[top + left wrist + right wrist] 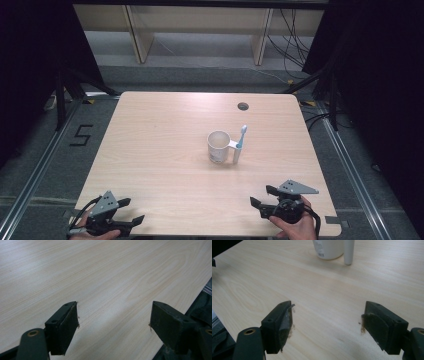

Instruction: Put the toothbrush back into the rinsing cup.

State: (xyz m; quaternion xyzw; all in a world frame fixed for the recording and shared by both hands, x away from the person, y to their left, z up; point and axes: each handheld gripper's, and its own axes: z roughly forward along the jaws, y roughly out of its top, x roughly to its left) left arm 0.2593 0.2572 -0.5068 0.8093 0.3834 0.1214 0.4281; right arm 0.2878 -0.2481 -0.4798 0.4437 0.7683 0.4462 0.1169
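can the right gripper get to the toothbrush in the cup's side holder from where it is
Probably yes: the right gripper is open, and bare table lies between it and the toothbrush standing beside the cup.

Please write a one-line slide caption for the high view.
White cup with blue toothbrush mid-table; both grippers open near the front edge.

The left tongs (131, 212) lie low at the tabletop's (165, 150) near left corner, held by a hand (92, 232) at the bottom edge, jaws standing wide apart with nothing between them. The right tongs (260, 196) sit near the near right corner, gripped by the right hand (295, 226), jaws likewise spread wide and empty, apparently resting just above the surface.
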